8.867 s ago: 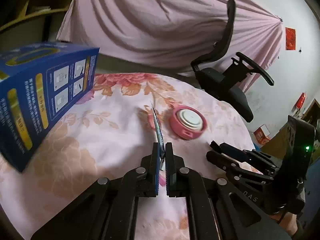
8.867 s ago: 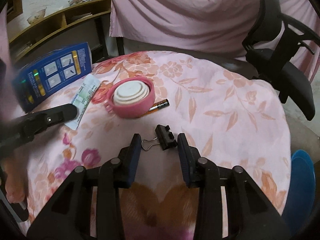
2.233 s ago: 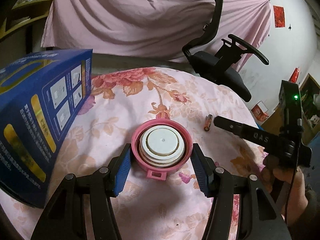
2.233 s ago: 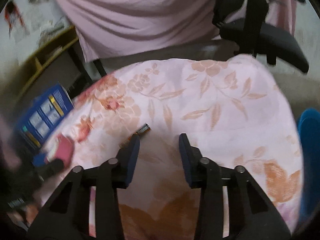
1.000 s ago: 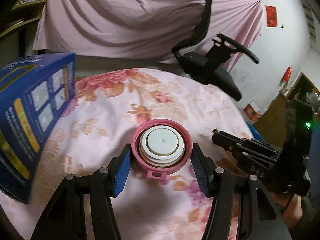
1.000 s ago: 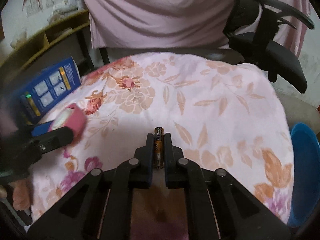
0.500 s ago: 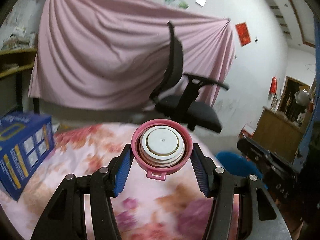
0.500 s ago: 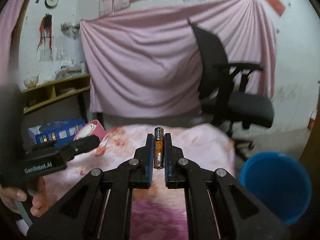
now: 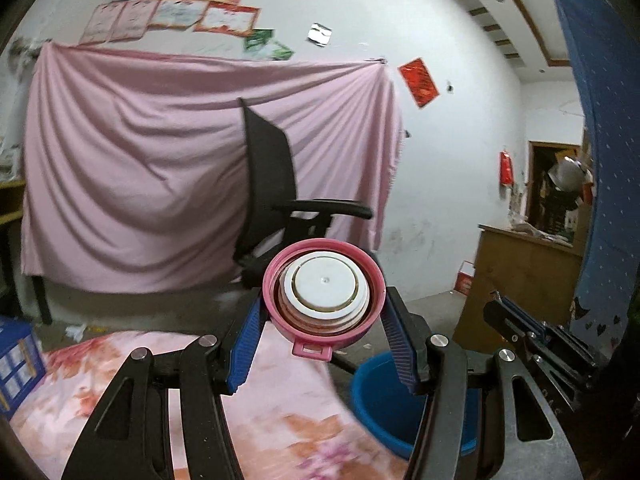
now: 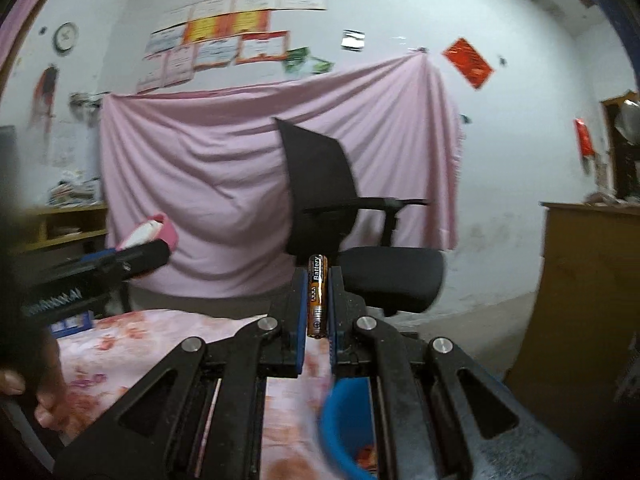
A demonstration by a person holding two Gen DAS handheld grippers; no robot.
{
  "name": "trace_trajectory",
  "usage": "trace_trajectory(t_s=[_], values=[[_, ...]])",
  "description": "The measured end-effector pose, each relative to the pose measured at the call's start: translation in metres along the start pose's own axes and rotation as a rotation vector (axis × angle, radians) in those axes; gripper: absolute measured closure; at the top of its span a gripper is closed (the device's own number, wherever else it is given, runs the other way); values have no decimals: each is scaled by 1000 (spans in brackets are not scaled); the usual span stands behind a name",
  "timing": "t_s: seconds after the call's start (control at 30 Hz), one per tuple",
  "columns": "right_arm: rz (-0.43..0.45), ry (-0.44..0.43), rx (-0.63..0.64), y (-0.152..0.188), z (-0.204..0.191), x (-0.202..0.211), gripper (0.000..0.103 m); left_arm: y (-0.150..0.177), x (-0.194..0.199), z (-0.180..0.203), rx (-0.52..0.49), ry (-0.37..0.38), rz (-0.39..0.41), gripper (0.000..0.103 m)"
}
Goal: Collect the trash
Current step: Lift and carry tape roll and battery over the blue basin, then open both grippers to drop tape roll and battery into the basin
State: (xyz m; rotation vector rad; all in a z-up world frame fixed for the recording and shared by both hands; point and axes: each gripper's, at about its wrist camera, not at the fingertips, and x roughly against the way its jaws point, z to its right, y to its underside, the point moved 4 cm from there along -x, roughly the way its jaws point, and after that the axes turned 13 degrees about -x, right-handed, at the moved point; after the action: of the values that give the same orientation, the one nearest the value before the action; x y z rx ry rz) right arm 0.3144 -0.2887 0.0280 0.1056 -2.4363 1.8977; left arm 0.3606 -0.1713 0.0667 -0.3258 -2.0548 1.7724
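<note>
My left gripper [image 9: 323,334] is shut on a round pink lid with a white centre [image 9: 324,289], held in the air above the edge of the flowered table [image 9: 160,392]. My right gripper [image 10: 317,300] is shut on a small orange-and-black battery [image 10: 317,296], upright between the blue pads. A blue bucket [image 9: 396,396] stands on the floor just past the table's edge, low and right of the lid; it shows again as the blue bucket [image 10: 348,420] under the right gripper. In the right wrist view the left gripper with the pink lid [image 10: 154,232] is at the left, a hand [image 10: 44,396] below it.
A black office chair [image 9: 280,208] stands before a pink cloth [image 9: 140,168] hung on the wall. A blue box [image 9: 16,360] lies at the table's far left. A wooden cabinet [image 9: 520,280] is at the right, wooden shelves [image 10: 56,224] at the left.
Both grippers have risen off the table and swung right with the lid and battery still held. The views now look level across the room, and the blue bucket has come in below.
</note>
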Motion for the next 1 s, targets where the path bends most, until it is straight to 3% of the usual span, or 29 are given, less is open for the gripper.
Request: trace_trajectory(t_s=[0.2,0.47,1.0], values=[[9,91,-73,-6,50,2,73,-7,-32,48,-53,51,2,51],[-8,154,-150,-1,87,-1,73,-4,-62,92,-104,100,-21,51],[-188,206,-314,25,129,-25,73,27,-107,118,-67,204,-261,51]])
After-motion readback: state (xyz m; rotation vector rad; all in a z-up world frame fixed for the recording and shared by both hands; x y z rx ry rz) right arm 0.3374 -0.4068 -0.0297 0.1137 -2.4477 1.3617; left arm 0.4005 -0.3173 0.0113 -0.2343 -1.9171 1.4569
